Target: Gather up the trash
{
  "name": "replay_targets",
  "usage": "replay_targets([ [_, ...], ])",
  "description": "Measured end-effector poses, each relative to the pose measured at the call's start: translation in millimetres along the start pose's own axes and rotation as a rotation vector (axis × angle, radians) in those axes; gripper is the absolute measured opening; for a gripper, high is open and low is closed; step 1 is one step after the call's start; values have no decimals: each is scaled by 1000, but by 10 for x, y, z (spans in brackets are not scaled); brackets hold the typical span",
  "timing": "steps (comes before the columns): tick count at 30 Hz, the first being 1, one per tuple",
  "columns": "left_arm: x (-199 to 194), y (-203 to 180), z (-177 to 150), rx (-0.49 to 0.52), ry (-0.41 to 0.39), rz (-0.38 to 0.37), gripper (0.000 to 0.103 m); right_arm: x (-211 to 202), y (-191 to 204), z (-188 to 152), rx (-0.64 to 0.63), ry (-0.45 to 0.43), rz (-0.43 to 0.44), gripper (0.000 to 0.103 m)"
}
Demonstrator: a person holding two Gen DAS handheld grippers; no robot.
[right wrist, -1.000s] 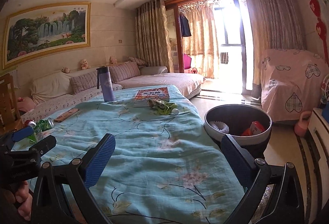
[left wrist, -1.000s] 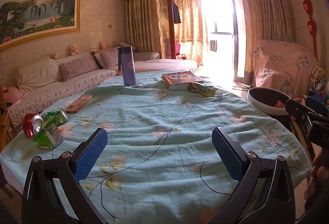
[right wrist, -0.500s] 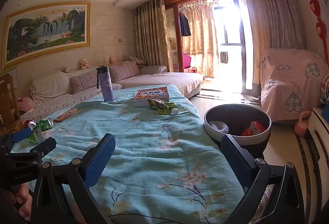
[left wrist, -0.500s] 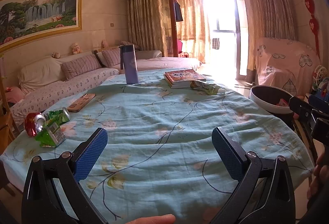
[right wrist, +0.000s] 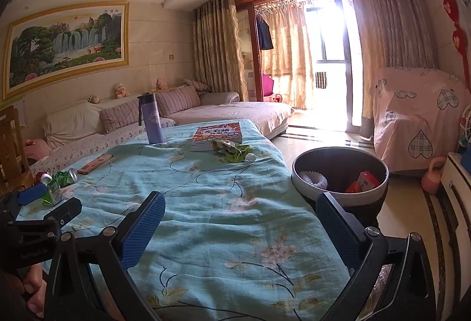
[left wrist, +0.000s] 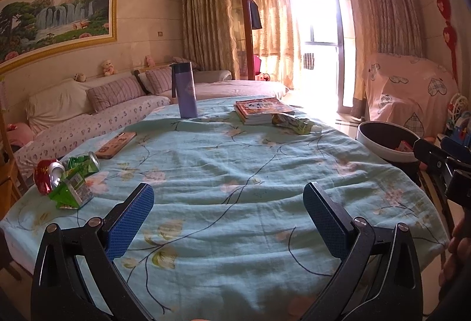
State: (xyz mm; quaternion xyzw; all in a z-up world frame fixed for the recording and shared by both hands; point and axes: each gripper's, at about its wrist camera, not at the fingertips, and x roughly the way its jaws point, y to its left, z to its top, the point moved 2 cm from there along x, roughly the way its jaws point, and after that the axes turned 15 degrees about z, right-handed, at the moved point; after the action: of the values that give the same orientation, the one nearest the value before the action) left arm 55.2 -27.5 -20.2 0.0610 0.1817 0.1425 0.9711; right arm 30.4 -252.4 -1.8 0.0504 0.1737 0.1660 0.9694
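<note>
On the table's left edge lie a crushed red can, a crushed green can and a green drink carton. A green wrapper lies by the books at the far side, the same green wrapper in the right wrist view. The round trash bin stands on the floor right of the table, with trash inside. My left gripper hovers open over the near tablecloth, nothing between its fingers. My right gripper is open too, empty, near the table's right edge.
A purple bottle, a stack of books and a phone-like case sit on the flowered tablecloth. A sofa runs along the left wall. A covered armchair stands right of the bin. A hand holds the left gripper.
The left wrist view has shifted slightly, so the cans and bin sit a little more to the right. The right view is almost unchanged. Both grippers stay open.
</note>
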Motion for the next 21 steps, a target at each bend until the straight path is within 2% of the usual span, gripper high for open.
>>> replay_targets([
  [21,-16,18,-4,-2,-3,1,103,-13,17,33,-1,-4,1,103],
])
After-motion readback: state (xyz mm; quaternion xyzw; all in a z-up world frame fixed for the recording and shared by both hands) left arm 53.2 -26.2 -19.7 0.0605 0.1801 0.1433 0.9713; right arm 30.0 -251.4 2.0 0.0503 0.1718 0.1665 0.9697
